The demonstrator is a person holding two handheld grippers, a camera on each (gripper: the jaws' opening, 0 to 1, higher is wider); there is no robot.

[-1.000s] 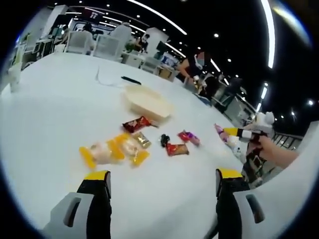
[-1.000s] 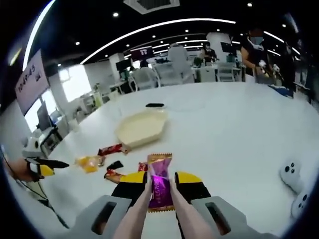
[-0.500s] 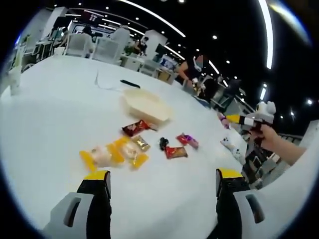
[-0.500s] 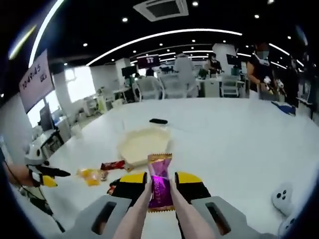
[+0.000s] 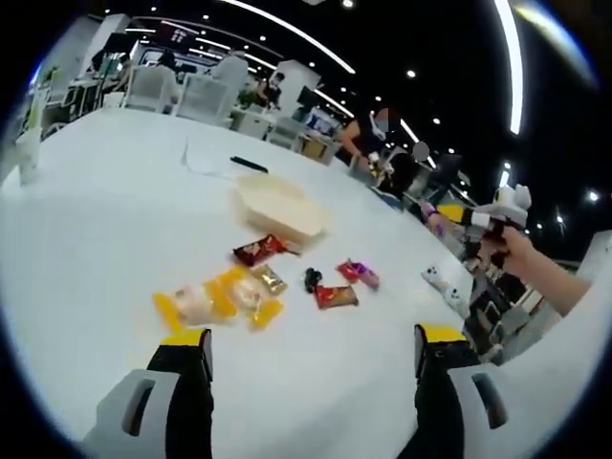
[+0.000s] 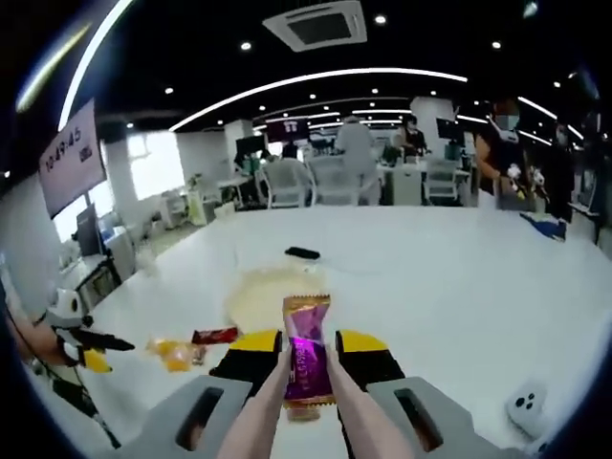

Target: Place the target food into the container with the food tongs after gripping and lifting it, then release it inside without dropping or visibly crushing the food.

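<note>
My right gripper [image 6: 308, 344] is shut on pale food tongs [image 6: 256, 413], and the tong tips pinch a purple snack packet [image 6: 306, 356] held upright in the air. Beyond and below the packet lies the cream container [image 6: 263, 289], shallow and with nothing in it. In the left gripper view the same container [image 5: 282, 206] sits mid-table, and the right gripper [image 5: 475, 222] hangs above the table's right side in a person's hand. My left gripper [image 5: 313, 337] is open near the front of the table, with nothing between its jaws.
Loose snacks lie between me and the container: yellow packets [image 5: 215, 296], a red packet [image 5: 258, 250], a red-orange one [image 5: 337, 295] and a pink one [image 5: 359, 273]. A white controller [image 5: 442, 280] and a black object [image 6: 301, 253] rest on the white table [image 5: 96, 210]. People stand at the far desks.
My right gripper has risen with the purple packet in the tongs and moved towards the container. The left gripper has stayed open and nearly still.
</note>
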